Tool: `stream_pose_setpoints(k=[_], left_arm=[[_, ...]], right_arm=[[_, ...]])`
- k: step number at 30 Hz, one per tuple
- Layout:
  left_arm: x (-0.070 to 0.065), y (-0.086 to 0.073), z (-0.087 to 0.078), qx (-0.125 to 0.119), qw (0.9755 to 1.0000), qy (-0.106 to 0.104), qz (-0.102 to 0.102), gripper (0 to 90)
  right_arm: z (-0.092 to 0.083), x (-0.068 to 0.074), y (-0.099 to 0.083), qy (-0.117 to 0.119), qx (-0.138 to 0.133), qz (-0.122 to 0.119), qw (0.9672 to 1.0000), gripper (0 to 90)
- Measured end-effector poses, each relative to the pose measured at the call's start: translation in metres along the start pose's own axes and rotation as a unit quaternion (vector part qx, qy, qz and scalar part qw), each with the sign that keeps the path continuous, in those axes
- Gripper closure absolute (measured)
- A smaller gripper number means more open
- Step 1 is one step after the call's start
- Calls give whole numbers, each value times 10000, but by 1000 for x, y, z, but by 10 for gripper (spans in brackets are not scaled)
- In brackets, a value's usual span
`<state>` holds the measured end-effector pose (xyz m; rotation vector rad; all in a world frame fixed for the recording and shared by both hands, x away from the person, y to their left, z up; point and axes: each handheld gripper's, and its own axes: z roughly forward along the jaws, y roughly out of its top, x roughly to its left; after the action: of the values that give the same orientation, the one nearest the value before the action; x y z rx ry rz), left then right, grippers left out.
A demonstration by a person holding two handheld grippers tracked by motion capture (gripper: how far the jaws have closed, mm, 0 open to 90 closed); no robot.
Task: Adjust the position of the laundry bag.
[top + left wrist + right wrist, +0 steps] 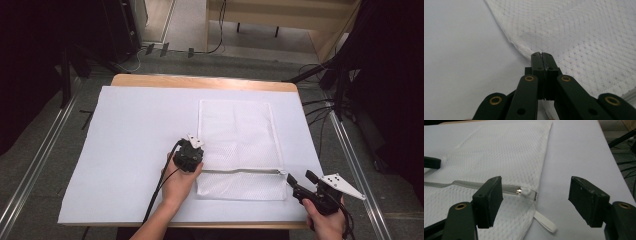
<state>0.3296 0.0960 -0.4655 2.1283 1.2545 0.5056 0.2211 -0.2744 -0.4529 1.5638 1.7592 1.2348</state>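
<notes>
Left gripper (541, 56) is clamped on the flat, zipped mesh bag's (235, 132) edge; right gripper (535, 202) gapes wide.

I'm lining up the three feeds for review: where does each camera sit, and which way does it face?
High view: above the person's side, looking forward and down on the table; both forearms and both tongs, left tongs and right tongs, show.
Left gripper view: rides the left tongs, looking along shut jaws at the edge of the mesh bag.
Right gripper view: rides the right tongs, facing through open jaws at the zipper pull.
Shared: all three show the mesh bag on the white sheet.
</notes>
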Motion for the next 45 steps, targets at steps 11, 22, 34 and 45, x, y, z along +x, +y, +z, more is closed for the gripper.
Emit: stream_pose_setpoints(k=[11, 22, 34, 45], left_arm=[[25, -8, -17, -235, 9986, -282, -379, 900], [54, -26, -52, -408, 9974, -64, -592, 900], [83, -60, -75, -392, 9961, 200, -769, 900], [94, -72, -87, -723, 9920, 110, -1025, 743]], right_arm=[[1, 3, -2, -15, 21, -193, 9998, 285], [1, 8, -1, -11, -27, -257, 9997, 285], [4, 12, -2, 55, 53, -261, 9996, 290], [10, 23, -2, 231, 239, -384, 9987, 302]])
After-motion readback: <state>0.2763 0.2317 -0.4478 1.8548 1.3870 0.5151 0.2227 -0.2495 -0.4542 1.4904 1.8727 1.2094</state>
